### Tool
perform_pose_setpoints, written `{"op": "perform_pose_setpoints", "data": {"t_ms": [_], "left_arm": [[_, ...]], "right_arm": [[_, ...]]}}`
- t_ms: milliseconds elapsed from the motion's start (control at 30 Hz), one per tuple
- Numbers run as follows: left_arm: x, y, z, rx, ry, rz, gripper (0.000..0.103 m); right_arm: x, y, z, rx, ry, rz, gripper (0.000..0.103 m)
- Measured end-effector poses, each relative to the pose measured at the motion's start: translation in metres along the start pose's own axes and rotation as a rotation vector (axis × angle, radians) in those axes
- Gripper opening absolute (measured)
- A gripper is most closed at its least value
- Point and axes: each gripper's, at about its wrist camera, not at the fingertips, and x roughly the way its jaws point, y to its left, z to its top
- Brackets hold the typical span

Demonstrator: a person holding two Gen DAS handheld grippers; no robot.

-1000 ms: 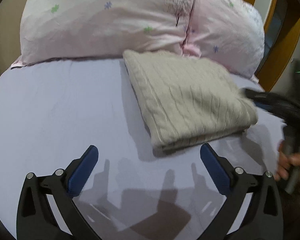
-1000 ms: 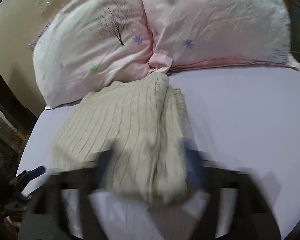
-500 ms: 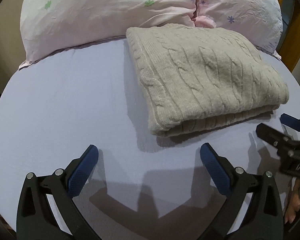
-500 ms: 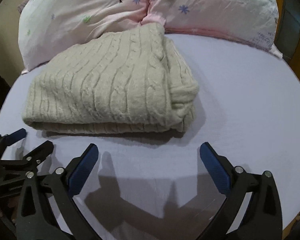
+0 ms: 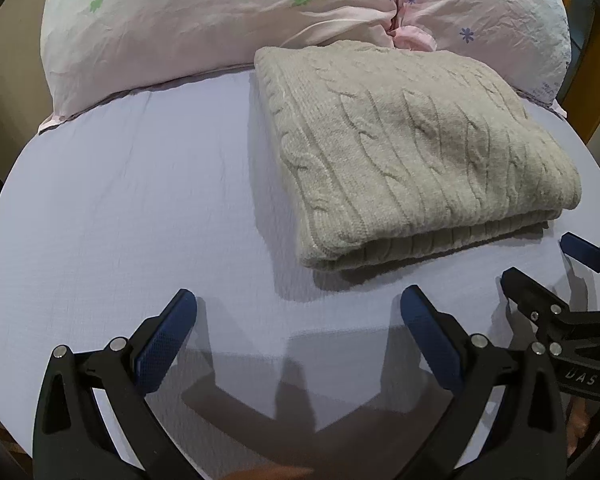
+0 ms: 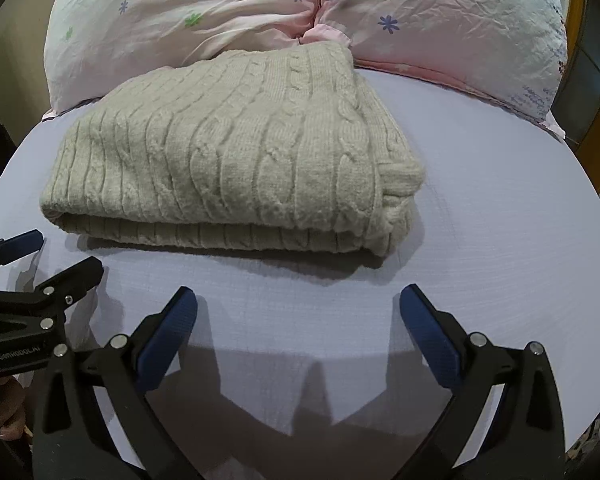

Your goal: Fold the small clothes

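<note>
Both grippers pulled back from folded sweater (image 5: 416,152), left gripper (image 5: 298,312) and right gripper (image 6: 298,312) spread apart, empty, over sheet (image 5: 140,200).

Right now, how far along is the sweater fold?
Done: the sweater lies as a compact layered rectangle on the bed sheet, against the pillows. In hand: nothing; left gripper and right gripper are open, short of it. Left: no unfolded clothes visible.
</note>
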Motion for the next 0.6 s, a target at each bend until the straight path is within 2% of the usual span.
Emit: {"op": "perform_pose_setpoints", "data": {"t_ms": [300, 600], "left_arm": [[-0.003, 0.002, 0.012, -0.003, 0.067, 0.001, 0.102], [-0.003, 0.0, 0.012, 0.007, 0.076, 0.0, 0.102]], "right_arm": [[-0.001, 0.001, -0.001, 0.001, -0.003, -0.001, 0.101], [0.0, 0.001, -0.001, 0.003, -0.004, -0.002, 0.101]]}}
